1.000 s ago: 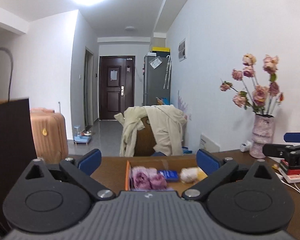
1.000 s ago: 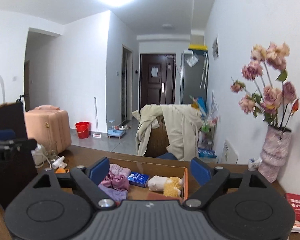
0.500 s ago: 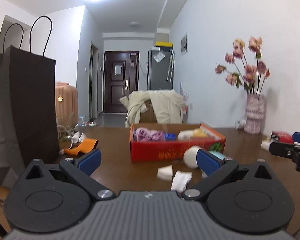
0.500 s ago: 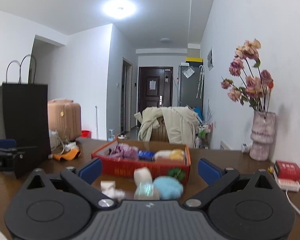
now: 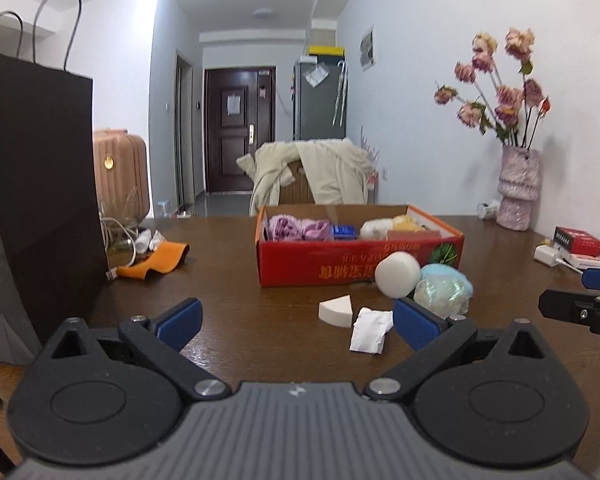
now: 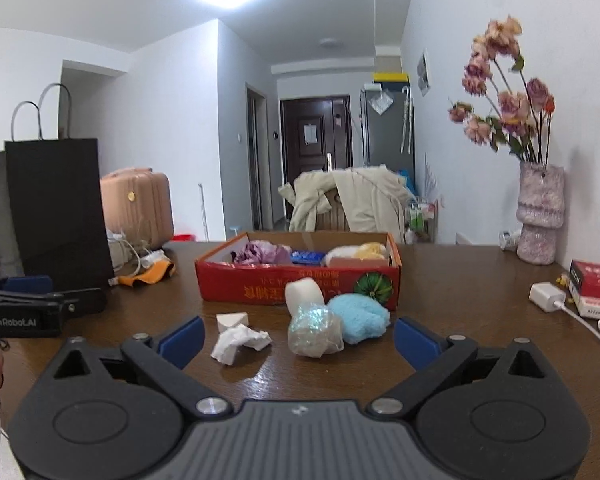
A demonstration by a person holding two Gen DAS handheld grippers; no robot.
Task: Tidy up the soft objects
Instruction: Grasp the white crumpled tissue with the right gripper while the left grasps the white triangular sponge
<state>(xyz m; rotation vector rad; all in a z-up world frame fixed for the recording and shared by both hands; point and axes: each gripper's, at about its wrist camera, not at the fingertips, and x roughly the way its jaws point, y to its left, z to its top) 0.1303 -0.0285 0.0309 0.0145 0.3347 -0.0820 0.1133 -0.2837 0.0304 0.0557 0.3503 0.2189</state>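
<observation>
The left tool (image 5: 296, 318) stood wide and held nothing. The right tool (image 6: 298, 334) had just opened wide, also with nothing in its grip. Just ahead of them on the brown bench (image 6: 460, 280) lay a crumpled tissue (image 6: 238, 342), a shiny wrapped ball (image 6: 314, 330) and a blue puff (image 6: 358, 316), before the red box (image 6: 296, 280). Picking up likely came next. A black bag (image 5: 36, 184) stood left, a vase (image 6: 540, 216) right.

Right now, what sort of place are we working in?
Most likely a lived-in flat, at a dining table: a front door down the hallway, a fridge beside it, a coat-draped chair, and a pink suitcase against the wall.
</observation>
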